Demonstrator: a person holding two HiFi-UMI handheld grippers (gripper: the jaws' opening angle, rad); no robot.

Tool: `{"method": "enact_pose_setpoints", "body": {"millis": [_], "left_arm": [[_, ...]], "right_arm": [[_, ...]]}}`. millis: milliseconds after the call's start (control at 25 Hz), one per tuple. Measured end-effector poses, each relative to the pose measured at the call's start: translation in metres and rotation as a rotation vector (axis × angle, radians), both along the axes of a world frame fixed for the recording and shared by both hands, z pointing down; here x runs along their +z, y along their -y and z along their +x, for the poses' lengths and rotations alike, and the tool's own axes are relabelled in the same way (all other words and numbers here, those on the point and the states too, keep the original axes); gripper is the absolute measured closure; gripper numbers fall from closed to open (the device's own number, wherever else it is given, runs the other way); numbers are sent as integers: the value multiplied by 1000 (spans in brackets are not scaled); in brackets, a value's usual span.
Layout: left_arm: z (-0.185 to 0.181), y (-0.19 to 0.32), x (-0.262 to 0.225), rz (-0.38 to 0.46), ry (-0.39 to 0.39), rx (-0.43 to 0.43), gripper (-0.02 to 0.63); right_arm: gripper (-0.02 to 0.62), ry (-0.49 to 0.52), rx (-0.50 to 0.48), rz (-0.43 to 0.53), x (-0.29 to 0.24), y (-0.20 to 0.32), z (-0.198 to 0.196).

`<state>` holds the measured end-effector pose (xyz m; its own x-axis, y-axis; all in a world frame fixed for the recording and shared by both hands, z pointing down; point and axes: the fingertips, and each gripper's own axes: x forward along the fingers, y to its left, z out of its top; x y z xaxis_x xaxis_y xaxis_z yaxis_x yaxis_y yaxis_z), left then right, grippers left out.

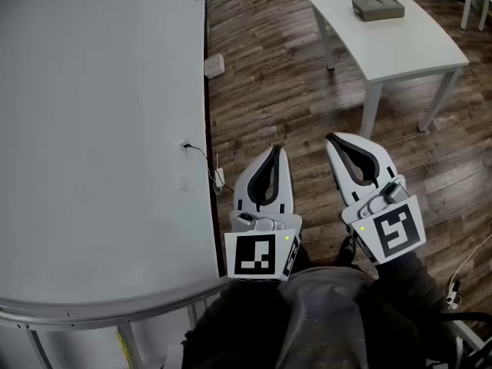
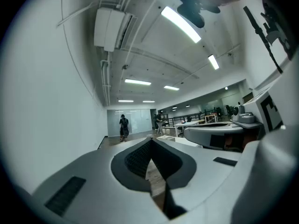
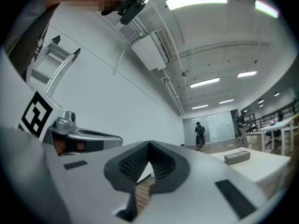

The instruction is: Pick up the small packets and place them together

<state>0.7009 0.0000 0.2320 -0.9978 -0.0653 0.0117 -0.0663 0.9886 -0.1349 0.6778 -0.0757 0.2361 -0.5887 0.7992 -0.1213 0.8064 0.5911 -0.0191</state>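
Observation:
No small packets show in any view. My left gripper and right gripper hang side by side over the wooden floor, close to my body and just right of the big white table. Both are shut with nothing in them, the dark pads meeting at the tips. In the left gripper view the left gripper points down the long room, and the right gripper shows beside it. In the right gripper view the right gripper is shut and empty, with the left gripper beside it.
A small white table at the back right carries a grey block. A small box and a cable sit by the big table's edge. Far down the room stands a person.

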Motion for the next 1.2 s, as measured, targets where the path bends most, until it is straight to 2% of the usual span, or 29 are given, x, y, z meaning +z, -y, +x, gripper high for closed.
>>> {"method": "enact_pose_setpoints", "body": {"millis": [240,440,600,880,1200], "left_arm": [[-13,-4,12,9,-17,-11,603],[-41,-31,35,49,-45,-45,603],[-65,-77,45,88,-51,-60,603],[-123,-175,29,118,-3,-73,603],[-158,-253,25,154,8,-90,603]], "right_arm": [[591,-12,-16,6,12,-5,-14],[591,-41,-58,5,32,-29,-45],[591,-78,-84,38,44,-70,-69],[591,-58,-127,81,32,-172,-124],[591,-54,-164,105,25,-248,-159]]}}
